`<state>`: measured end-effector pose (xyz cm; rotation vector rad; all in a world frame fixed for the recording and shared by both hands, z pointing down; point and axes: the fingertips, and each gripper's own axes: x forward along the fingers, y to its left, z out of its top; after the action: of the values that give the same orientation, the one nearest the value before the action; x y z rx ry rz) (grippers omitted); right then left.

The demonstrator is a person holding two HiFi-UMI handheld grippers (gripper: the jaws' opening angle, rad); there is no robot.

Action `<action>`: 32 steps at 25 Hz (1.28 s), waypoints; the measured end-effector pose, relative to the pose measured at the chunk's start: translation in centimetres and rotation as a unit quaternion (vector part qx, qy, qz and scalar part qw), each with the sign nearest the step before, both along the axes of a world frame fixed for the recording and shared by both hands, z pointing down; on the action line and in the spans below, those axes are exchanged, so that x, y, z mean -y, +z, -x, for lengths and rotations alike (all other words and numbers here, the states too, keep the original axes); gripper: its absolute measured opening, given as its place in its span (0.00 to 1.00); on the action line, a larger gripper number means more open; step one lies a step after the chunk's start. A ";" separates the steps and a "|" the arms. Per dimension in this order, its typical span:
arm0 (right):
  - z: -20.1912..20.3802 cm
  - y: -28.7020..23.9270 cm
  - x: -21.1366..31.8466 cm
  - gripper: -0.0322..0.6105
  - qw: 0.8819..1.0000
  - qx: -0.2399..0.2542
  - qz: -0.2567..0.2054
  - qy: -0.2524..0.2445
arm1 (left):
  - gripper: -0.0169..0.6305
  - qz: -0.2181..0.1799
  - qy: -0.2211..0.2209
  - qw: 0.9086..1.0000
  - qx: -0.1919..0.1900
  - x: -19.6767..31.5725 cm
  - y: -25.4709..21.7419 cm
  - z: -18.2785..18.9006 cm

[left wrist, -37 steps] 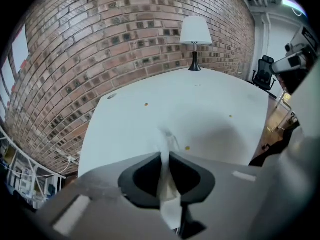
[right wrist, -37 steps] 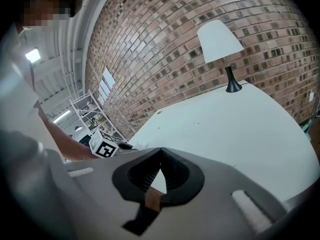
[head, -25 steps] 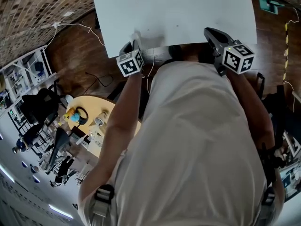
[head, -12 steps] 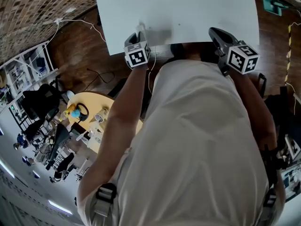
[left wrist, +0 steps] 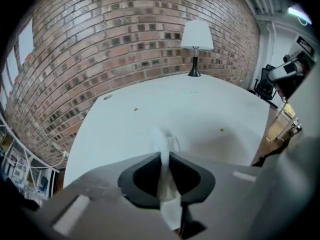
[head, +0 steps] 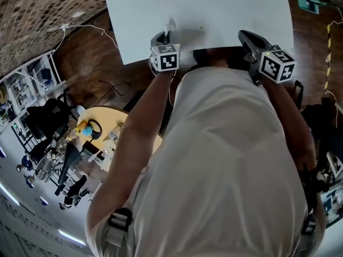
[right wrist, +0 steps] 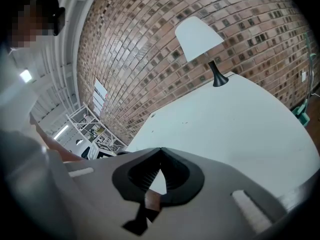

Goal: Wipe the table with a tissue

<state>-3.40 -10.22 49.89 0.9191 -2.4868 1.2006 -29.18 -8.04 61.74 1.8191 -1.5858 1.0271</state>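
A white tissue (left wrist: 161, 136) is pinched between the jaws of my left gripper (left wrist: 164, 156), and its crumpled end sticks out ahead over the white table (left wrist: 150, 109). In the head view the left gripper (head: 167, 34) hangs over the table's (head: 214, 9) near edge, left of centre, with the tissue (head: 170, 24) down at the surface. Whether it touches the top I cannot tell. My right gripper (head: 244, 36) hovers at the near edge further right. Its jaws (right wrist: 160, 150) meet at the tips with nothing between them.
A white-shaded lamp (left wrist: 196, 39) stands at the table's far side before a brick wall. Small specks (left wrist: 221, 130) dot the tabletop. A round yellow side table (head: 104, 138) with clutter and cables (head: 107, 36) lies on the floor to the left. The person's torso hides the lower middle.
My left gripper has slid to the right along the table's near edge with the tissue in it, rolling a little. The right gripper has stayed where it was.
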 end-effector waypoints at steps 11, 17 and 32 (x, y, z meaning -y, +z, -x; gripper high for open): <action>0.7 0.1 0.8 0.06 1.000 0.012 0.008 0.004 | 0.09 -0.011 0.120 0.990 -0.067 -2.2 -0.8 -6.8; 1.1 -0.2 1.2 0.06 1.000 0.013 0.002 0.009 | 0.10 -0.024 -0.013 0.998 -0.050 -2.2 -1.0 2.3; 4.0 -0.6 -1.4 0.06 0.999 -0.008 -0.017 0.048 | 0.09 -0.023 0.146 0.988 -0.039 -1.8 0.6 -0.9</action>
<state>-7.43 -8.84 49.27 1.0653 -2.4828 1.1773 -28.32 -6.22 62.39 2.1416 -1.3346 1.0370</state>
